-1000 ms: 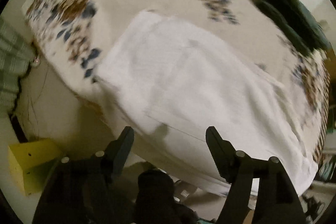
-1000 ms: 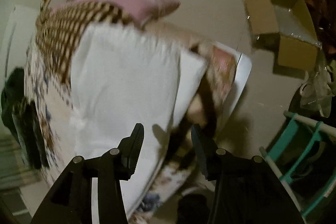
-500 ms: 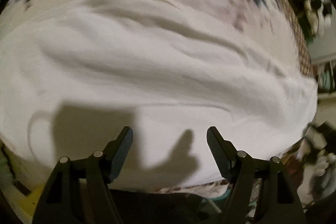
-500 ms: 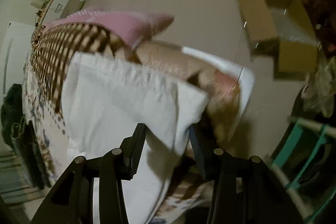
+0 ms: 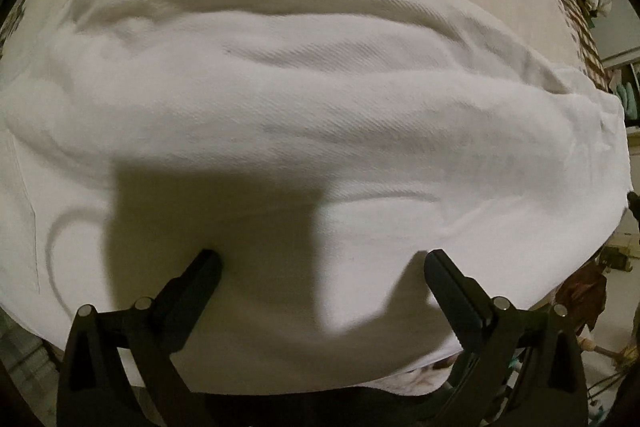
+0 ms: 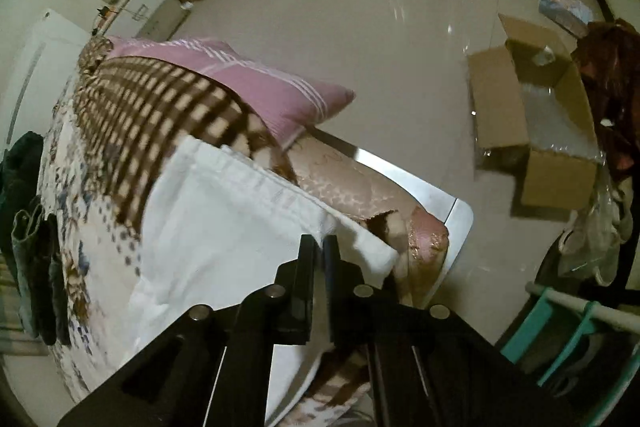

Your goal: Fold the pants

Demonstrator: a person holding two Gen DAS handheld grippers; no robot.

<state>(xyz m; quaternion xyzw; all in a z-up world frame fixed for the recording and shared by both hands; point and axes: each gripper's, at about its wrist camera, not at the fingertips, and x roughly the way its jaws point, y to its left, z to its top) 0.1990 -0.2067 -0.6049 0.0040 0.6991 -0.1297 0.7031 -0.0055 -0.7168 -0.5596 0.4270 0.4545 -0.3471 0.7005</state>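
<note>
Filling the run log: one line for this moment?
task: fold pants | left gripper: open over white pants | right gripper: shut on pants edge

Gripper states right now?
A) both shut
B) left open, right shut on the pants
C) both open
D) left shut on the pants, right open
B: the left gripper has its jaws spread wide over the white pants, while the right gripper is pinched on the pants' edge.
</note>
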